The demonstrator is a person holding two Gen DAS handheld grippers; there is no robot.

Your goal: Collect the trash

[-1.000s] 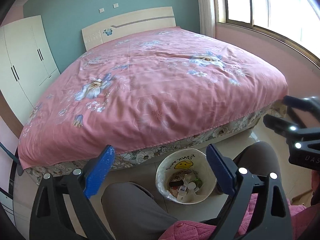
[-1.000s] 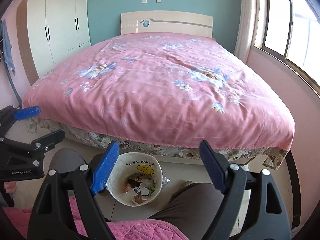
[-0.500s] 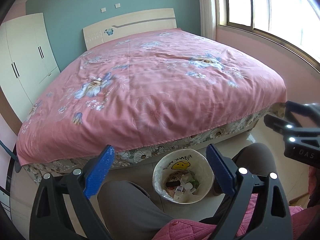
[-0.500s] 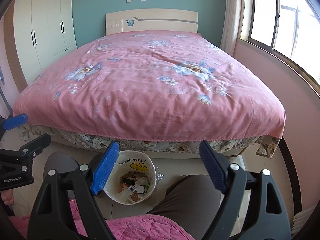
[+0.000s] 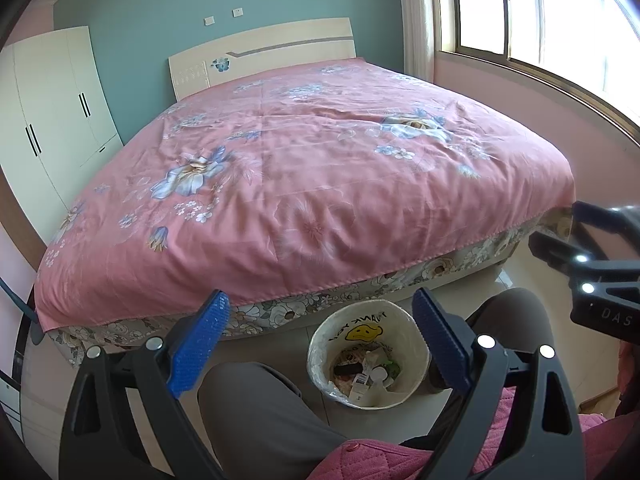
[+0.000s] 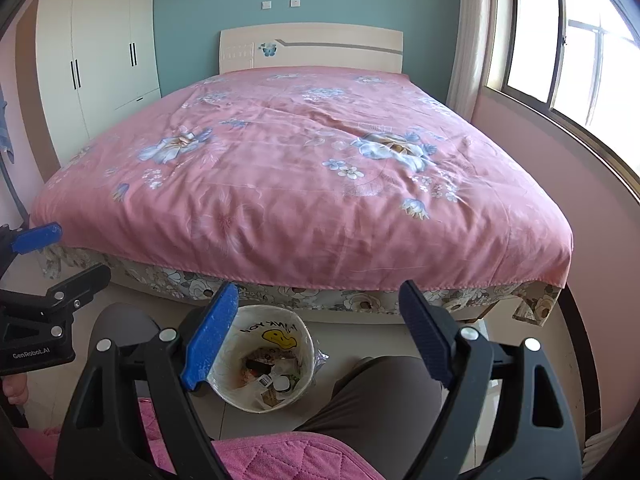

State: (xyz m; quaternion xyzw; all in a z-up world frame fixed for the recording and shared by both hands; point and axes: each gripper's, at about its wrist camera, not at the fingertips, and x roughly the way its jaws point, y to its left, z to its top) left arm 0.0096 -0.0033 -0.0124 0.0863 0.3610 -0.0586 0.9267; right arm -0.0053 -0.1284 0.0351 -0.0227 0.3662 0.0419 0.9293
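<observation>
You see a smooth pink cloth bedspread, below it a plastic-lined bin, glossy floor tiles, quilted jacket.

The trash bin's liner is showing "THANK YOU" upside down over a yellow smiley. The left claw's body is reading "GenRobot.AI"; the right claw's body is showing "DAS".

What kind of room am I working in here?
A bedroom, by the look of it: a large bed with a pink floral cover, a white wardrobe, and a lined trash bin on the floor.
</observation>
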